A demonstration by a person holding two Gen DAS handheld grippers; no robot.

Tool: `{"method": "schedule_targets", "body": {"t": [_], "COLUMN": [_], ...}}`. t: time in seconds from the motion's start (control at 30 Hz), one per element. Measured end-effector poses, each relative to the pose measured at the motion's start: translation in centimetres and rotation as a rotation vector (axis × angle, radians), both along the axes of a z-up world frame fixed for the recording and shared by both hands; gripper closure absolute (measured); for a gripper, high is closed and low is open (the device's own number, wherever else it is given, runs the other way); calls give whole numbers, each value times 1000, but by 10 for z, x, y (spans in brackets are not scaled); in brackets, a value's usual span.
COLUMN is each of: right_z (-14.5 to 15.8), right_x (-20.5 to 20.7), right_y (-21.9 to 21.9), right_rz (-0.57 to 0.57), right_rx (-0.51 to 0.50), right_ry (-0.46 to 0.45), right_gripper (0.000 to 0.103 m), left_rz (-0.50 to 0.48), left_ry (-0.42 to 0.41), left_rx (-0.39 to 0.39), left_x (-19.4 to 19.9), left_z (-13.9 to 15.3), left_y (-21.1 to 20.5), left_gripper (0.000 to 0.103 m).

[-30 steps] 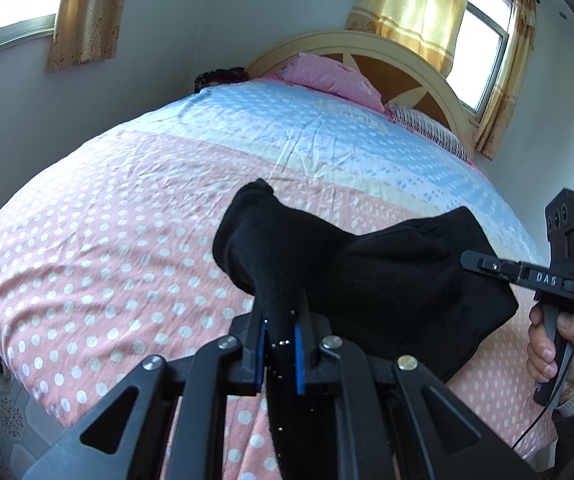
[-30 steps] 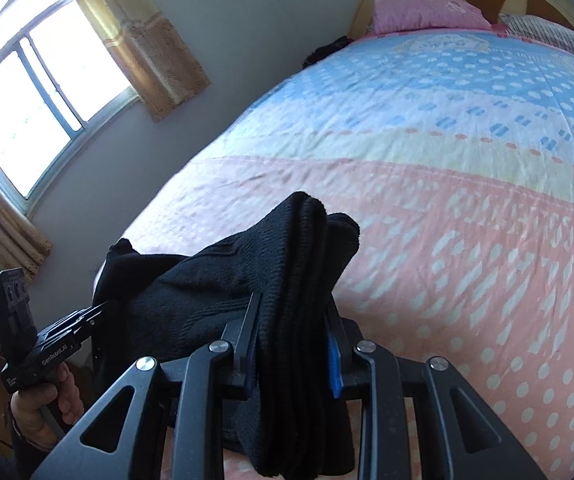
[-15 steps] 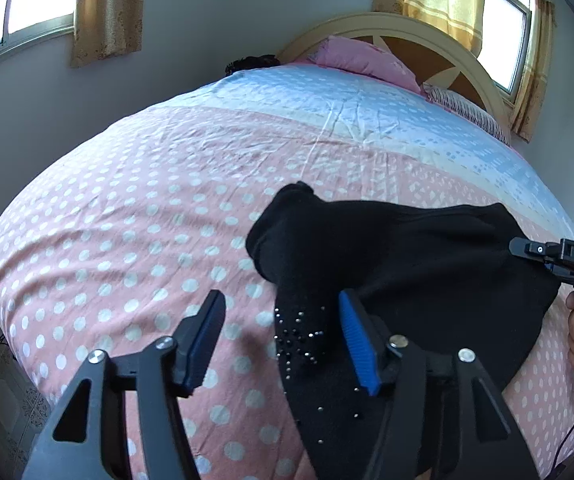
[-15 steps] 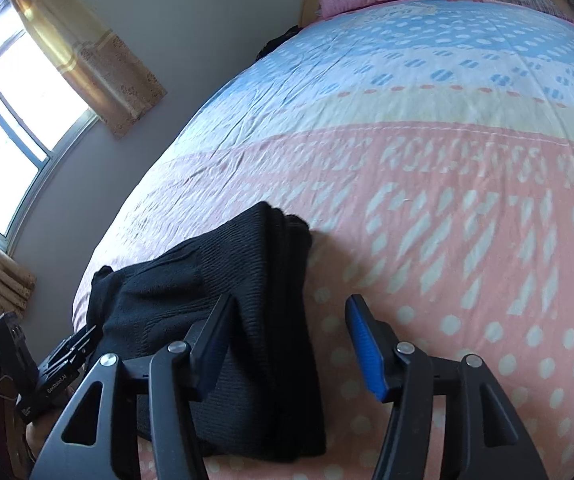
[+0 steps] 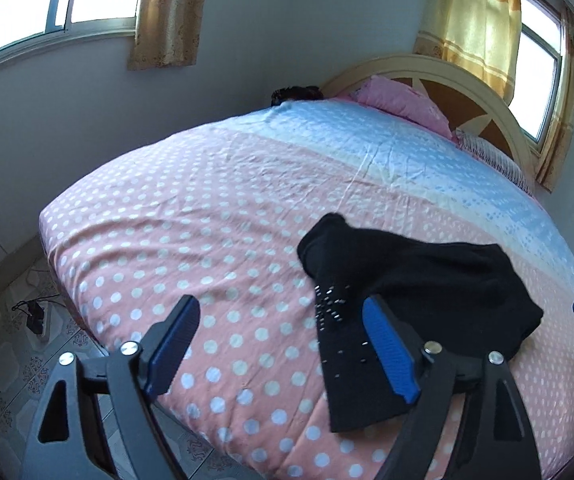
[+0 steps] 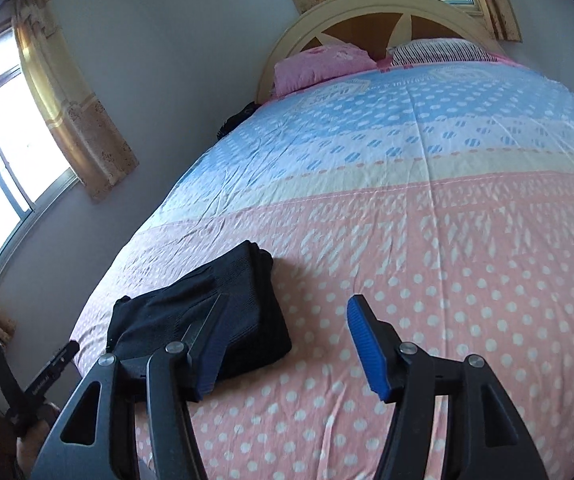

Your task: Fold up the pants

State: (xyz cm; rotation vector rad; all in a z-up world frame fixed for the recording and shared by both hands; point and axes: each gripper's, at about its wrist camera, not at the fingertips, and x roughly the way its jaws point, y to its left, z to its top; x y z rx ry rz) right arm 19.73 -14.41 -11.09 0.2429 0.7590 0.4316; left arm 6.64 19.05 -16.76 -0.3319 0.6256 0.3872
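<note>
Black pants [image 5: 419, 284] folded in compact bundle, lying on pink dotted bedspread [image 5: 207, 240] near foot edge of bed. Left claw [image 5: 275, 344] opening, spread wide, nothing pinched. Right claw [image 6: 287, 340] opening, spread, nothing between pads, pants just beside it.

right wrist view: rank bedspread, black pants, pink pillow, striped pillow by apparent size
1. bedspread, by far the largest.
2. black pants.
3 and 4. pink pillow and striped pillow look alike. Both lie far from the camera and the striped one is partly hidden, so no ranking.
</note>
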Motion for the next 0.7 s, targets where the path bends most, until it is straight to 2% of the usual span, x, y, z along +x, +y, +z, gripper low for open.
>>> {"method": "schedule_targets", "body": {"t": [0.1, 0.17, 0.23, 0.43, 0.7], "right_z": [21, 35, 52, 83, 90], "right_x": [-35, -55, -77, -118, -140], "right_y": [7, 9, 12, 19, 24], "right_rz": [-11, 5, 14, -7, 27], "right_rx": [-66, -91, -119, -191, -205], "right_ry": [-81, -139, -212, -354, -406], "right_gripper": [35, 35, 35, 29, 29], "left_rz": [-49, -80, -106, -149, -151], "left_ry": [-62, -103, -146, -222, -274], "left_rx": [33, 64, 95, 148, 176], "left_x": [-3, -7, -13, -25, -35], "left_z": [29, 47, 64, 99, 114], "left_y": [-21, -36, -48, -66, -72], "left_gripper": [15, 8, 4, 1, 0]}}
